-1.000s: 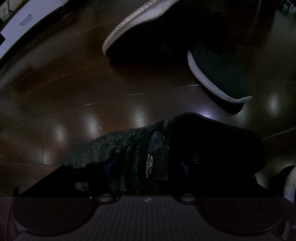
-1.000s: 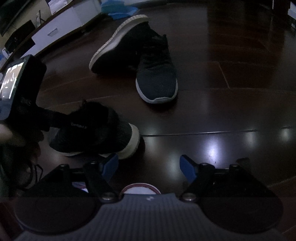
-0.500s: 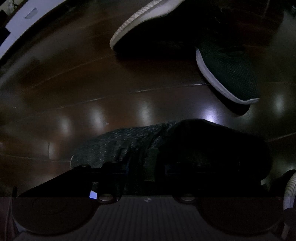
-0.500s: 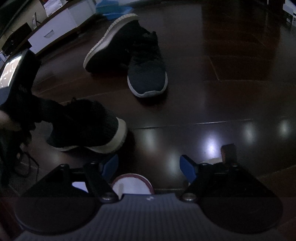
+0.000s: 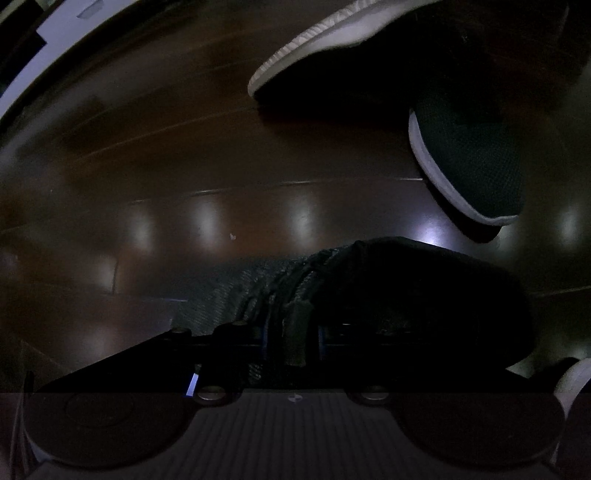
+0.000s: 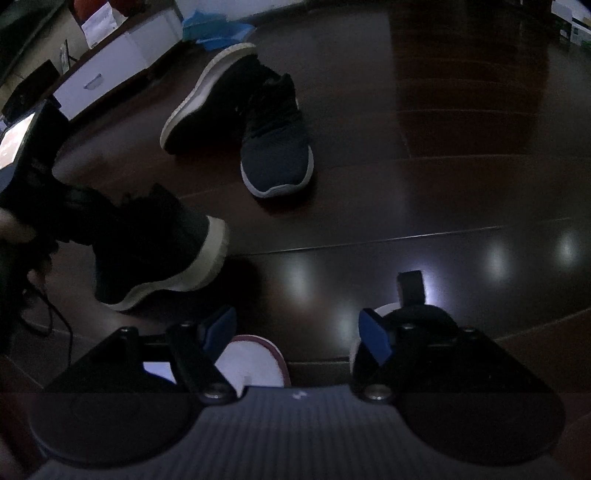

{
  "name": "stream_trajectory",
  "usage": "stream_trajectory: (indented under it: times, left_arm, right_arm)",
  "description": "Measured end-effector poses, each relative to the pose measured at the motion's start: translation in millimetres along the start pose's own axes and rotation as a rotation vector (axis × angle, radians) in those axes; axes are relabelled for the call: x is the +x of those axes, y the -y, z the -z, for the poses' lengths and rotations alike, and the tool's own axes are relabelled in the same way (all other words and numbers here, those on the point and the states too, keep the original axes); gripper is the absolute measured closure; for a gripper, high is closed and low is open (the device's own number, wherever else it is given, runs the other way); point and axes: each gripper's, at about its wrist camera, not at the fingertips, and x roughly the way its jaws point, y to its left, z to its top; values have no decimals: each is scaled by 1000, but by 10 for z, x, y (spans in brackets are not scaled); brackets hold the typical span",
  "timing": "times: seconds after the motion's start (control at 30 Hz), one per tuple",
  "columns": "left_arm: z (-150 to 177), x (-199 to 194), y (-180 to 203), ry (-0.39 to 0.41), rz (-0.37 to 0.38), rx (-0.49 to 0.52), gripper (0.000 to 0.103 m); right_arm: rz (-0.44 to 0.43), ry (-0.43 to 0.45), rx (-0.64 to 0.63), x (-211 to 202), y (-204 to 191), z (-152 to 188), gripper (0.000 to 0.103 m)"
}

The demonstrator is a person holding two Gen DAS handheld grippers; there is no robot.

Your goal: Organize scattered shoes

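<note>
My left gripper (image 5: 291, 338) is shut on the tongue of a dark knit sneaker (image 5: 388, 291), which fills the lower middle of the left wrist view. In the right wrist view that same sneaker (image 6: 159, 251) hangs tilted above the floor at the left, white sole toward me, held by the left gripper's body (image 6: 26, 155). Farther off, a dark blue sneaker (image 6: 275, 147) stands upright and a second one (image 6: 207, 99) lies on its side against it. My right gripper (image 6: 297, 330) is open above the floor, nothing between its blue fingers (image 6: 373, 339).
A white drawer unit (image 6: 110, 70) runs along the back left, with blue cloth (image 6: 218, 29) beside it. A white and red shoe toe (image 6: 251, 358) and another dark shoe with a pull tab (image 6: 410, 291) sit just under my right gripper. The floor is dark glossy wood (image 6: 461, 166).
The left gripper has lifted the knit sneaker and tipped it, sole now toward the right camera. The right gripper has drifted, bringing the pull-tab shoe further into view. Both keep their states.
</note>
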Motion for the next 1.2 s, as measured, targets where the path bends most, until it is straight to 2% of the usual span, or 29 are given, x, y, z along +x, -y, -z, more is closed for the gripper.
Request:
stream_trajectory:
  times: [0.13,0.37,0.7,0.93,1.2]
  left_arm:
    - [-11,-115,109,24,15,-2,78]
    - [213,-502,173,76,28,3,78]
    - [357,-1026,457,104,51,26,78]
    - [409,-1409,980,149,78,108,78]
    - [578,-1885,1689,194,141,228,78]
  right_arm:
    - [0,8,7,-66,60,10,27]
    - [-4,20,17,-260,192,63,27]
    - [10,50,71,-745,537,162,27]
    - [48,67,141,-1174,893,334,27]
    - [132,76,257,-1765,1429,719,27]
